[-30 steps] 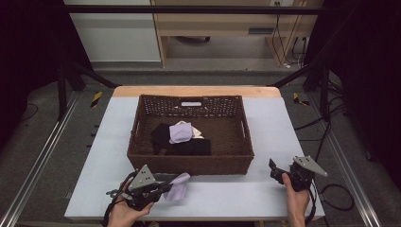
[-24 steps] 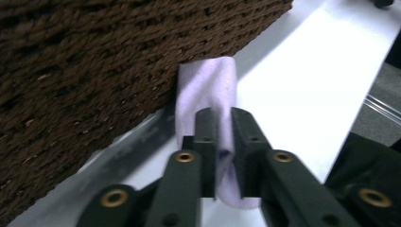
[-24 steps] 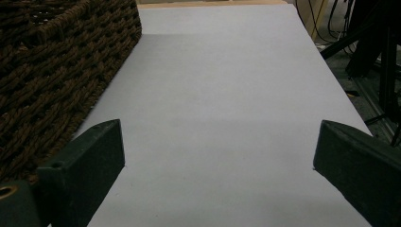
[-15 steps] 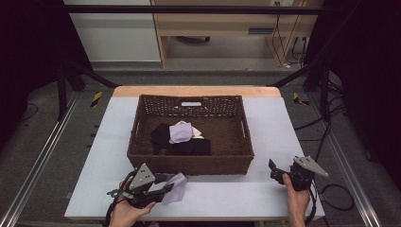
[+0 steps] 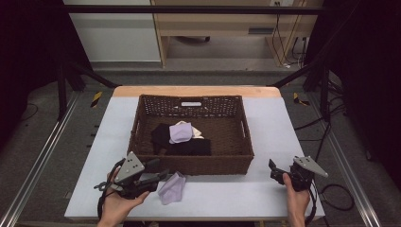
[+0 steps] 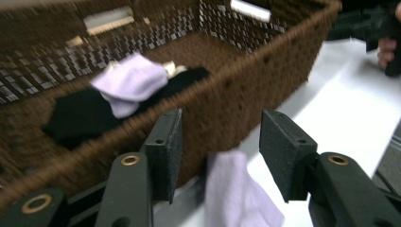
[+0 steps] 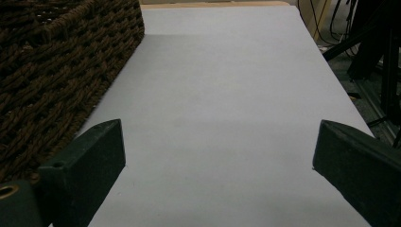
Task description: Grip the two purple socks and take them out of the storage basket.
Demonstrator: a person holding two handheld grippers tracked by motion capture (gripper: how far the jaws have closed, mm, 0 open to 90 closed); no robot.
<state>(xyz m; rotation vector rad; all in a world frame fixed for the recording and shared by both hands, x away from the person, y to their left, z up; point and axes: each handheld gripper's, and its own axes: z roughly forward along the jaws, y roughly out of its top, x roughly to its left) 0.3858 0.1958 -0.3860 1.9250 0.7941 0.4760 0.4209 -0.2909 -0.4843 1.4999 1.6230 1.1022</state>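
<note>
Now that the jaws of our left gripper (image 6: 217,156) have just been opening, they stand wide apart with nothing pressed between the pads, and the lilac cloth (image 6: 239,191) lies loose on the table below and between them. A second ago that cloth was pinched in this gripper and held just clear of the tabletop; it has since been let go, and the gripper has lifted a little away from it. From the high view we see the cloth (image 5: 172,187) resting on the white table (image 5: 227,198) just in front of the basket's near wall, beside the left gripper (image 5: 158,177) and apart from it.

Further out, the wicker basket (image 5: 142,118) holds a black garment (image 5: 182,144) with a second lilac piece (image 5: 180,131) lying on top of it. Our right gripper (image 5: 272,169) waits at the front right corner of the table, its jaws spread wide over bare surface, unchanged from a second ago.

We judge that one piece has been taken out and set down, so the work seems to be emptying the basket onto the table. The next reach would likely go over the near wall for the lilac piece inside.
</note>
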